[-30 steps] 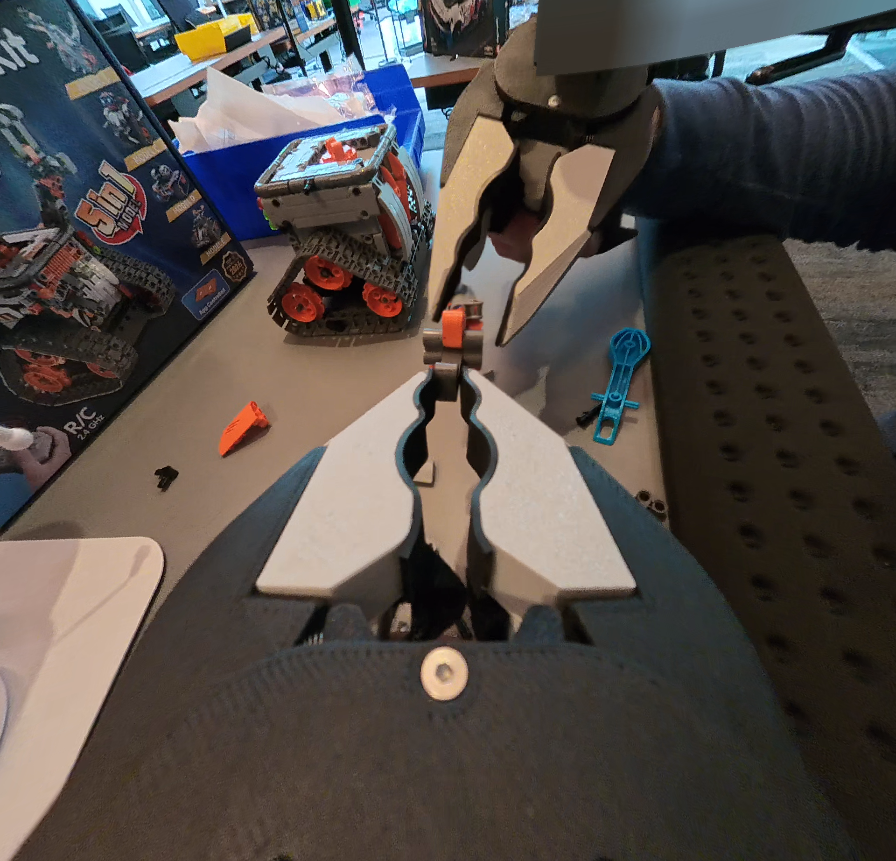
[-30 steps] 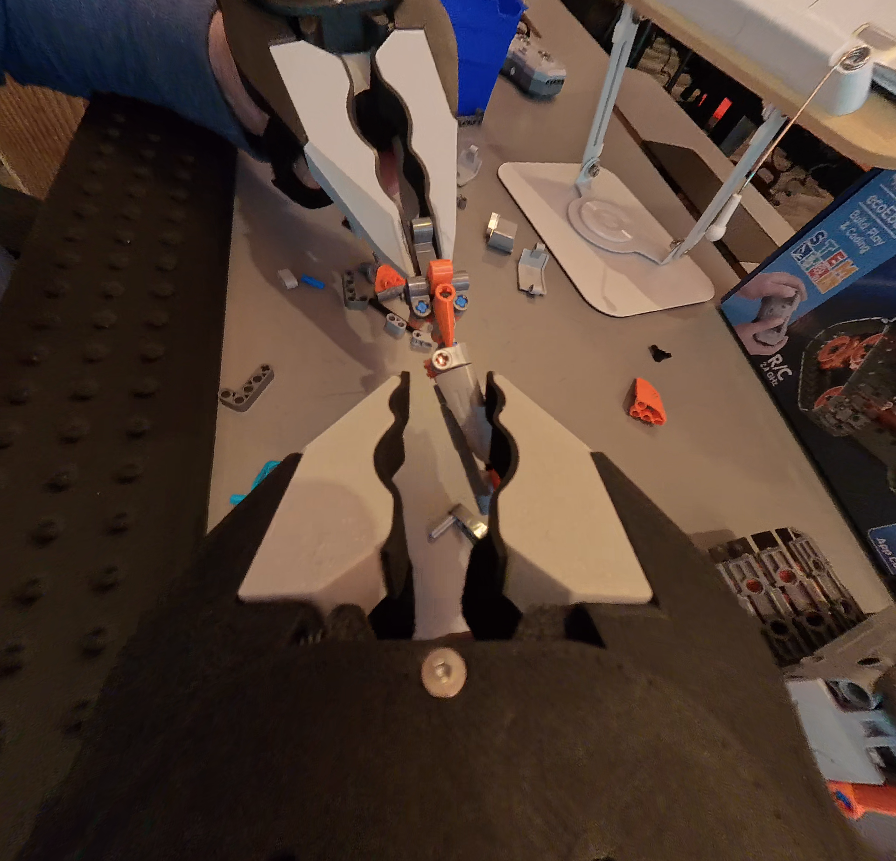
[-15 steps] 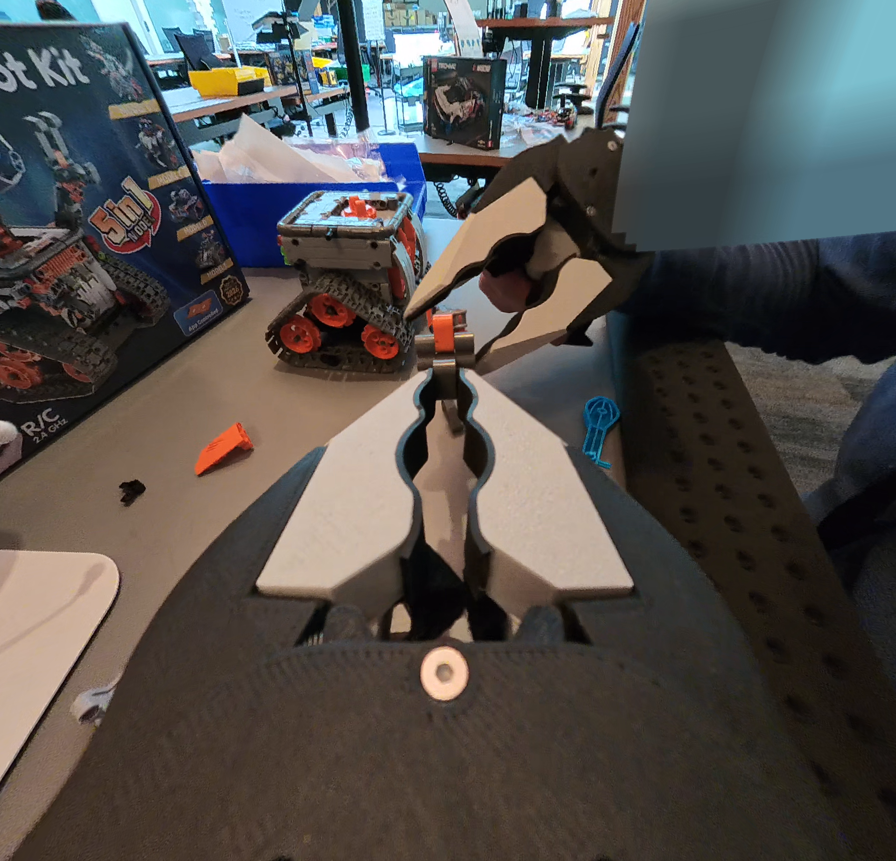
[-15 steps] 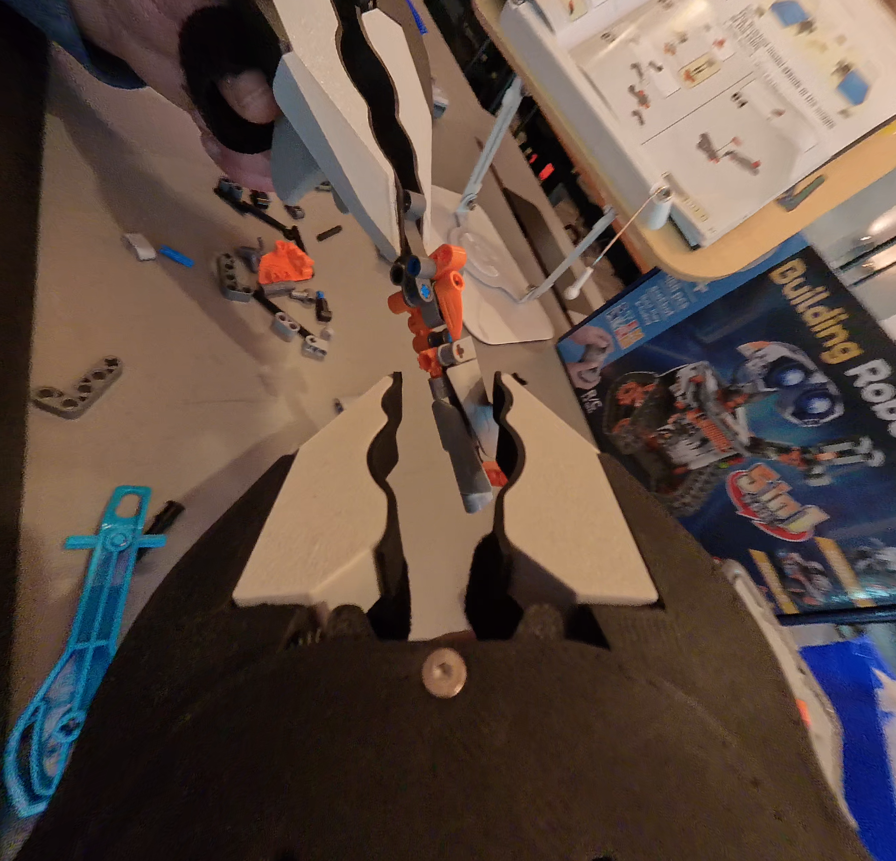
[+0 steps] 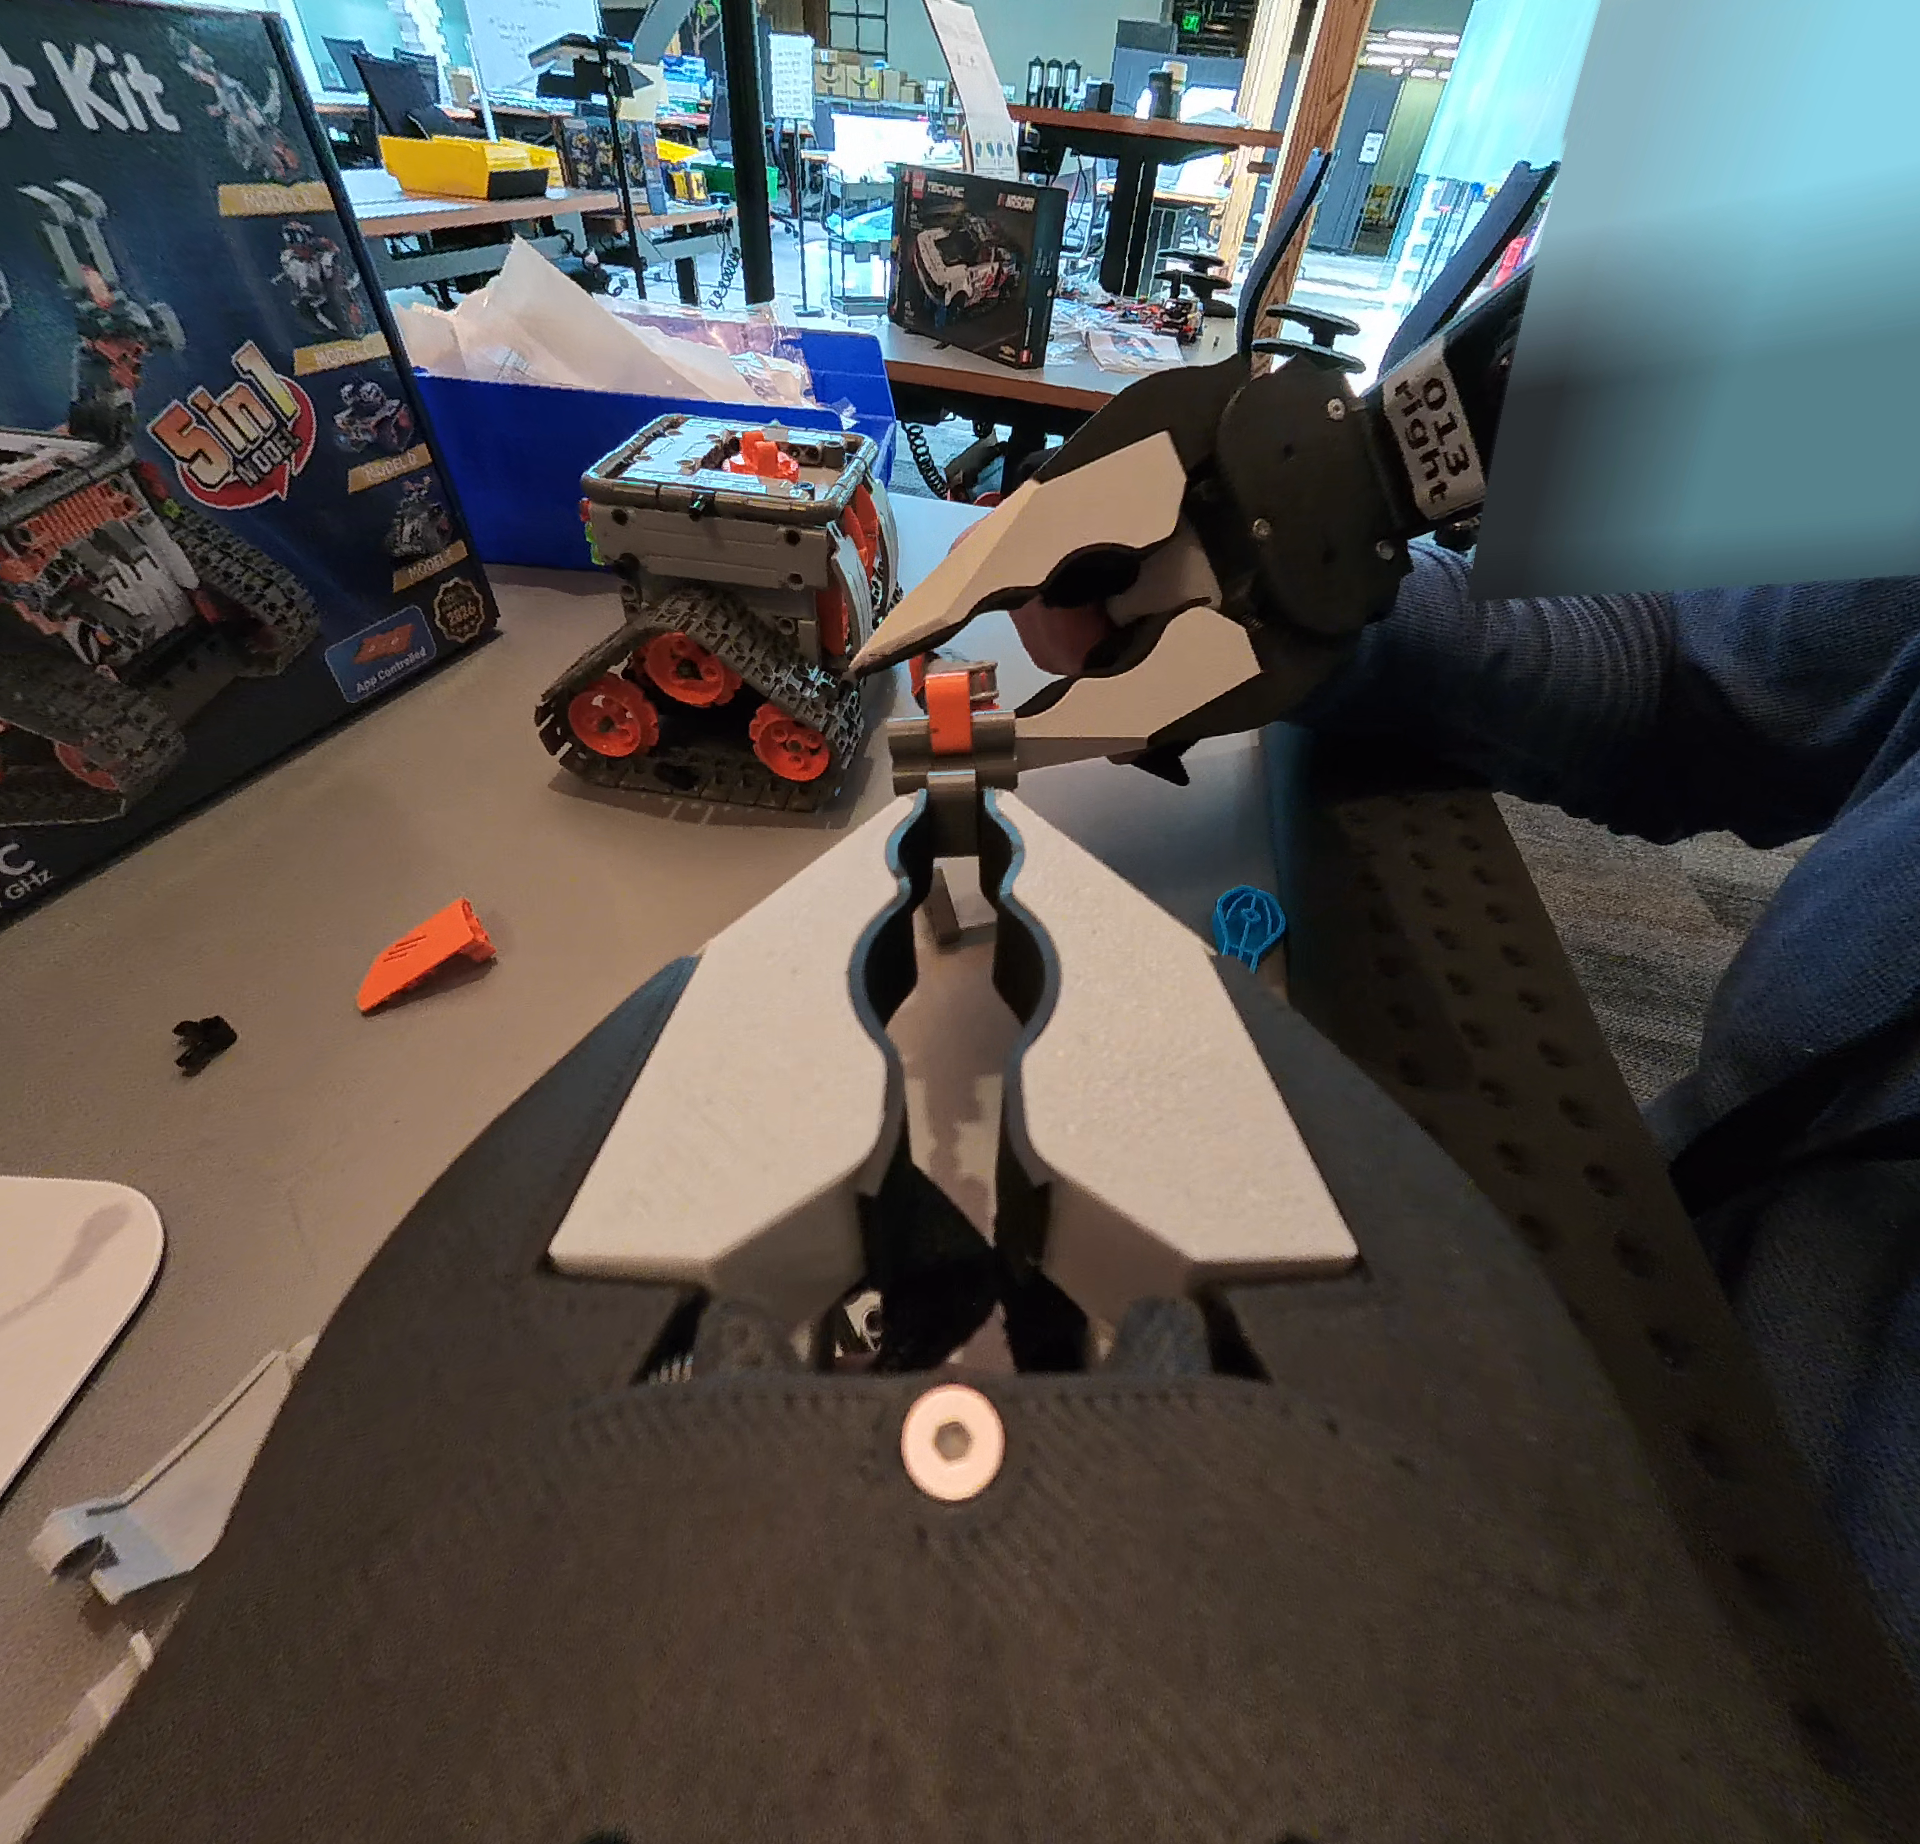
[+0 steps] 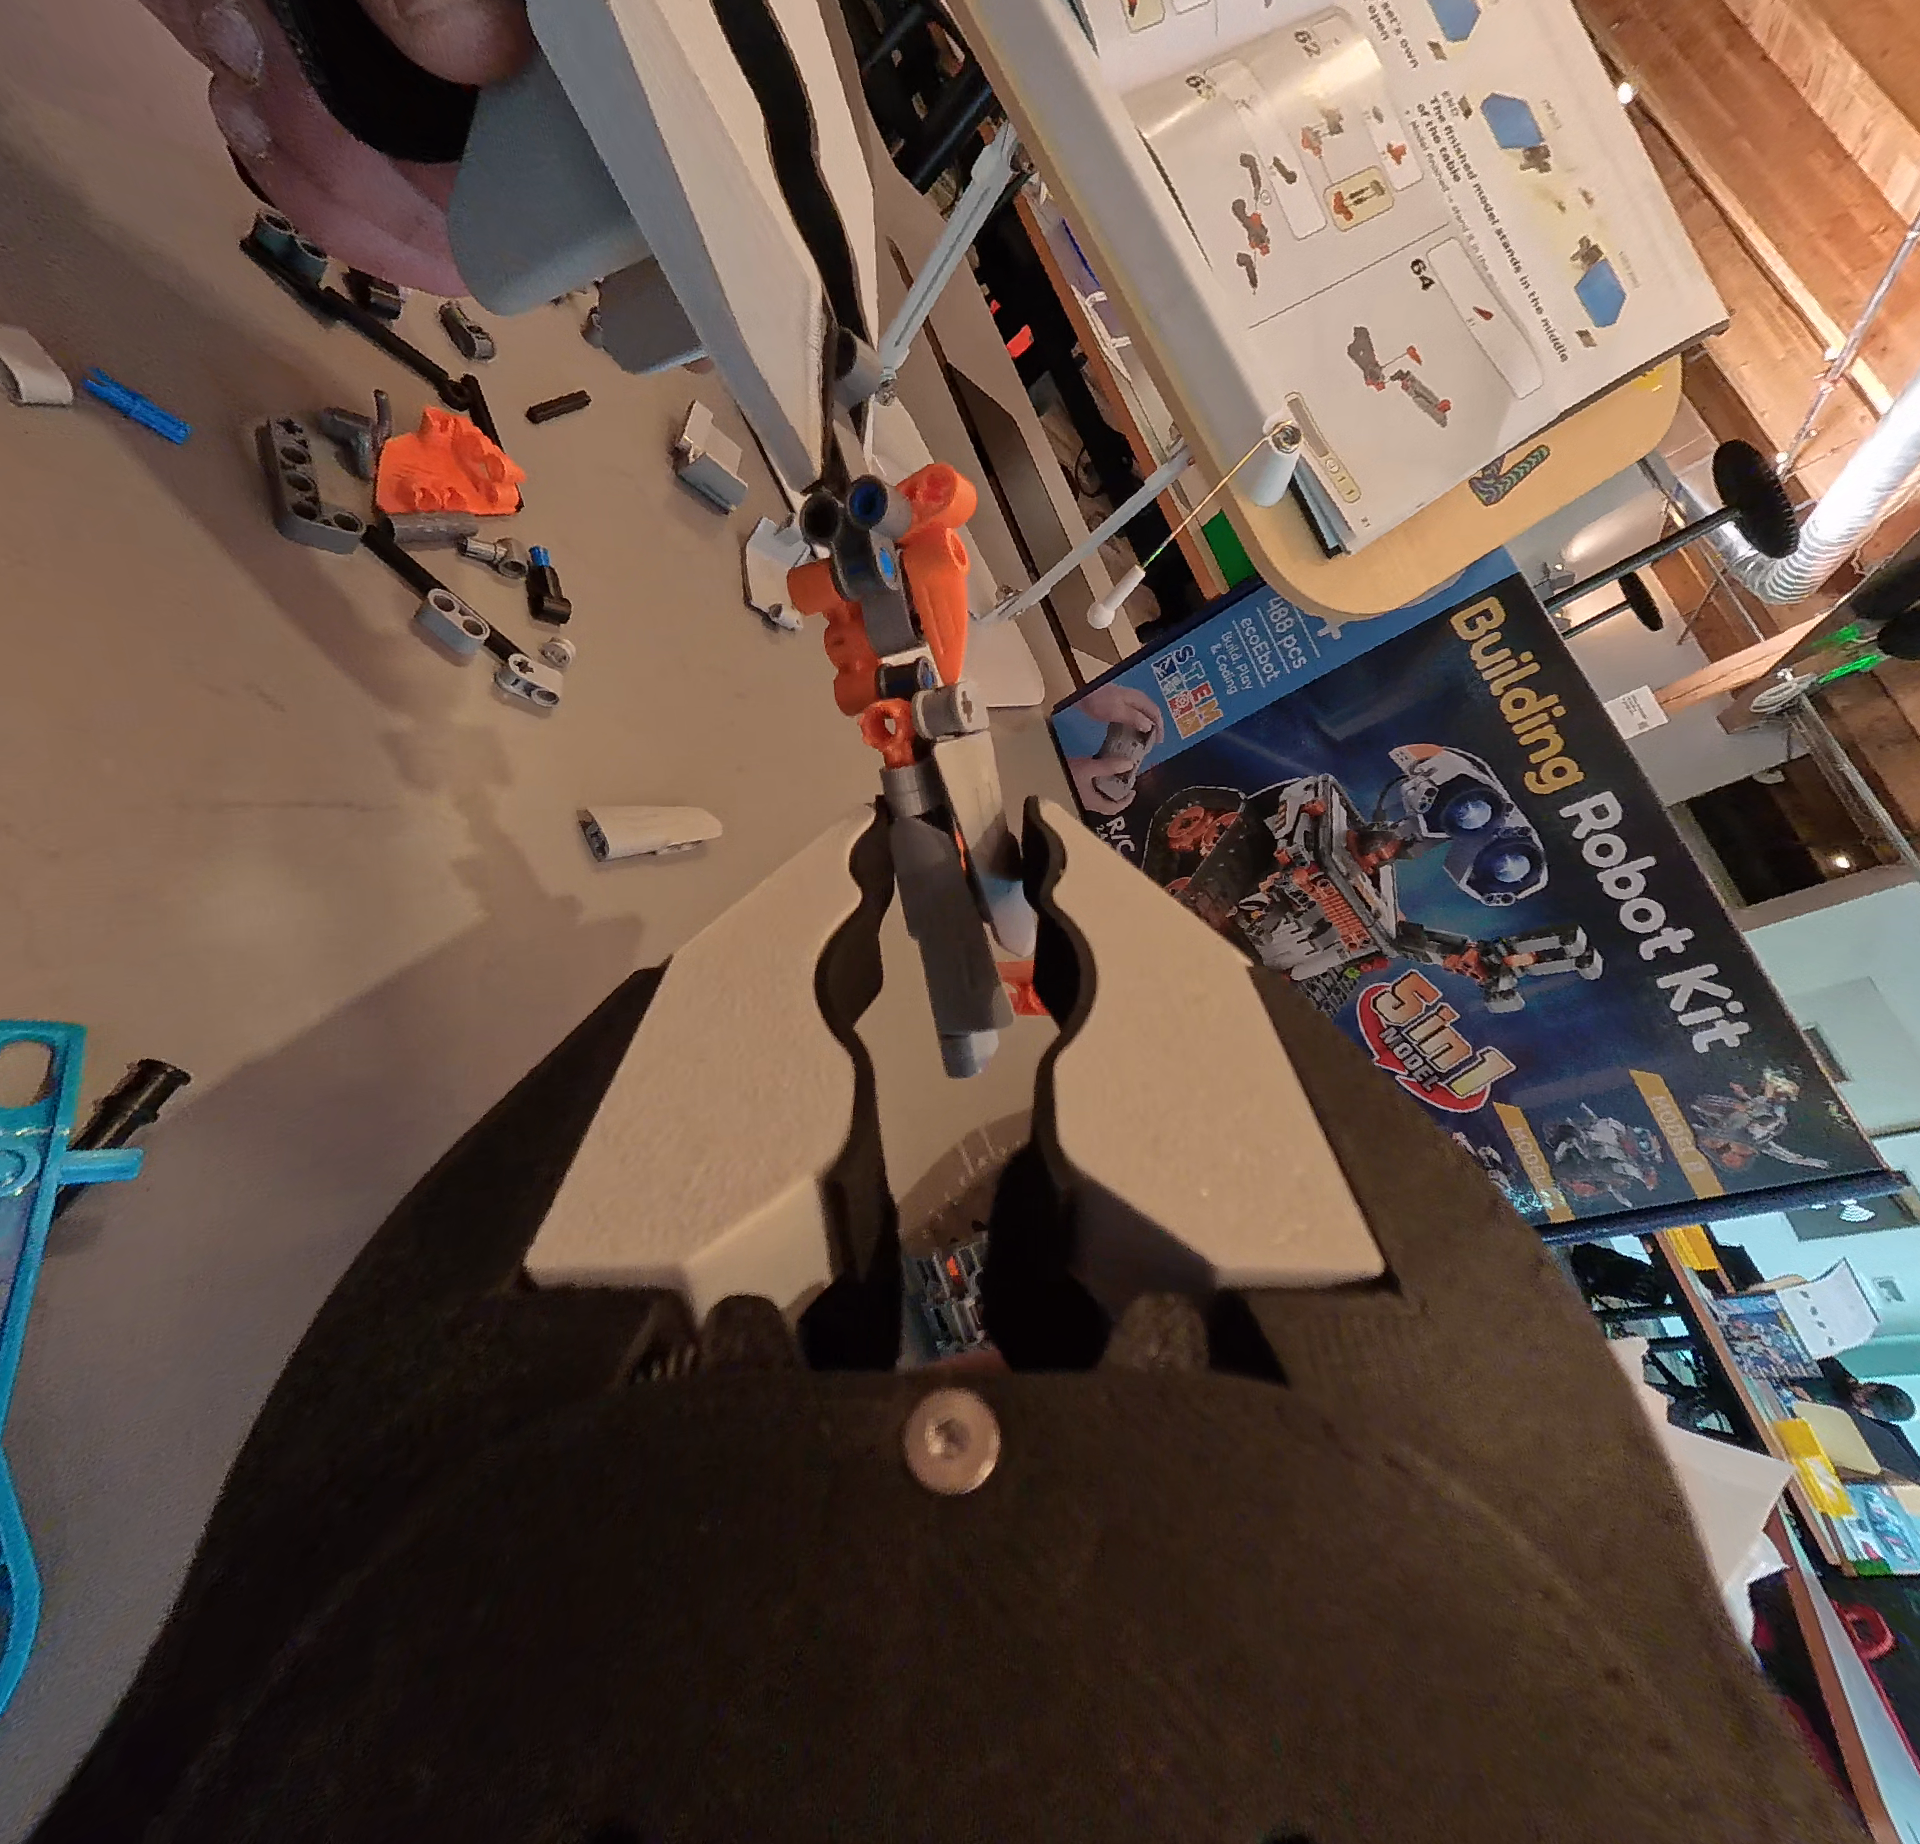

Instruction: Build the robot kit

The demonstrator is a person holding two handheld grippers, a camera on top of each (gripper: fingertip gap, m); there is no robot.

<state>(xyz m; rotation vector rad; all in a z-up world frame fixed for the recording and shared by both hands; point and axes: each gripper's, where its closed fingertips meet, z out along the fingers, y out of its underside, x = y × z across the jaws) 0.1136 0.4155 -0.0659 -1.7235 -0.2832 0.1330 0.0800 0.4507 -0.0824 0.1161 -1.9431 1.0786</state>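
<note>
A small orange-and-grey brick assembly (image 6: pixel 894 599) hangs above the table between both grippers. My left gripper (image 5: pixel 951 807) is shut on its grey end piece (image 5: pixel 951 755), which carries an orange collar. My right gripper (image 6: pixel 956 818) is closed around the long grey bar and white part at the other end, which fill the gap between its fingers. In the left wrist view the right gripper (image 5: pixel 940 703) comes in from the right, rolled onto its side. In the right wrist view the left gripper (image 6: pixel 831 433) comes down from the top, with a hand behind it.
A tracked robot model (image 5: pixel 727 599) stands ahead of a blue bin (image 5: pixel 540 454), with the kit box (image 5: pixel 156 444) to the left. An orange wedge (image 5: pixel 426 953) and loose parts (image 6: pixel 416 506) lie on the table. An open instruction booklet (image 6: pixel 1351 184) sits on a stand. A black studded mat (image 5: pixel 1507 1015) borders the right. Spacing between my two grippers at the tips: around 6 cm.
Both grippers have risen and tilted up together with the assembly between them. The right gripper has rolled onto its side. Neither grip has changed.
</note>
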